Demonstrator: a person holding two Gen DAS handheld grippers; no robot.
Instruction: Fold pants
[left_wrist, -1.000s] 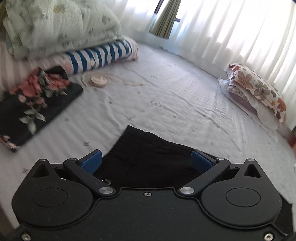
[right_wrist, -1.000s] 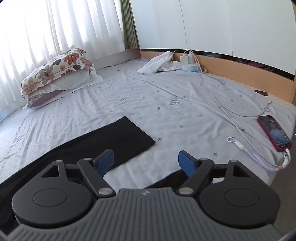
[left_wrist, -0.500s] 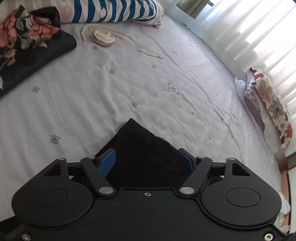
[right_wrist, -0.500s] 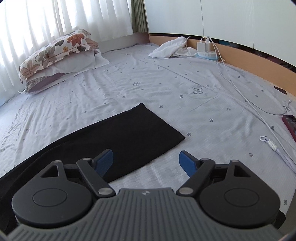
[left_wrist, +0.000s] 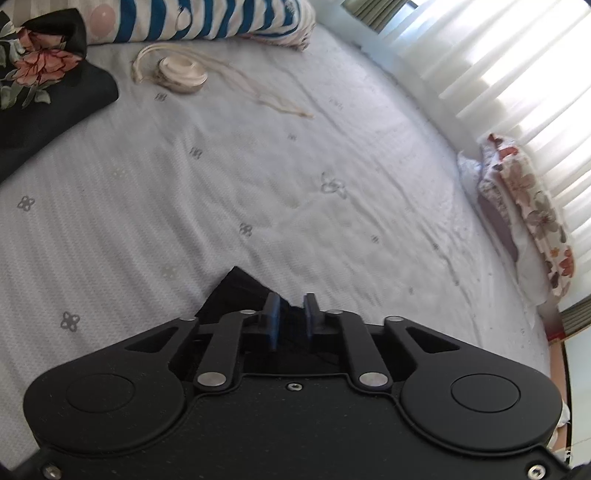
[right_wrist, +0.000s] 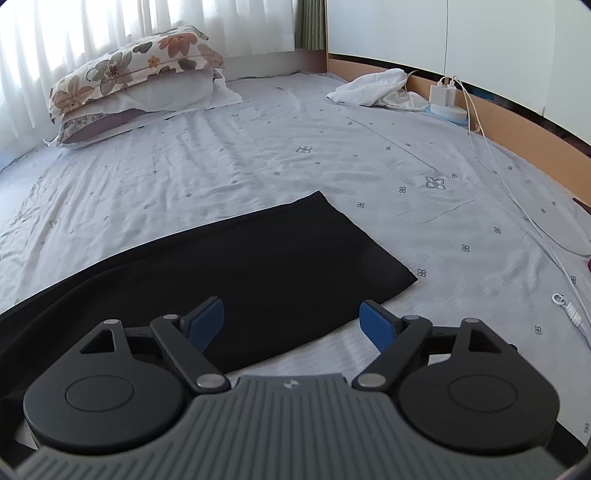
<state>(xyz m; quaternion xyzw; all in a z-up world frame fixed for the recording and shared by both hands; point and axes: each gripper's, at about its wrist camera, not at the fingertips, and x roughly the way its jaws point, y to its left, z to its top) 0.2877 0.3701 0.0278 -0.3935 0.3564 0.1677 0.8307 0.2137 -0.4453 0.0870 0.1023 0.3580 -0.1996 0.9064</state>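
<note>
The left gripper (left_wrist: 291, 314) has its blue pads nearly together, pinching a corner of the black pants (right_wrist: 258, 266) — likely the waist end. The right gripper (right_wrist: 291, 319) hovers spread wide over the leg end, one pad above cloth, one above the bed sheet (right_wrist: 369, 166), grasping nothing. The pants lie flat along the bed; beyond them sit a floral pillow (right_wrist: 129, 66) and charger cables (right_wrist: 491, 162). I'd say the grasp is half made — next the right must drop and close on the hem
</note>
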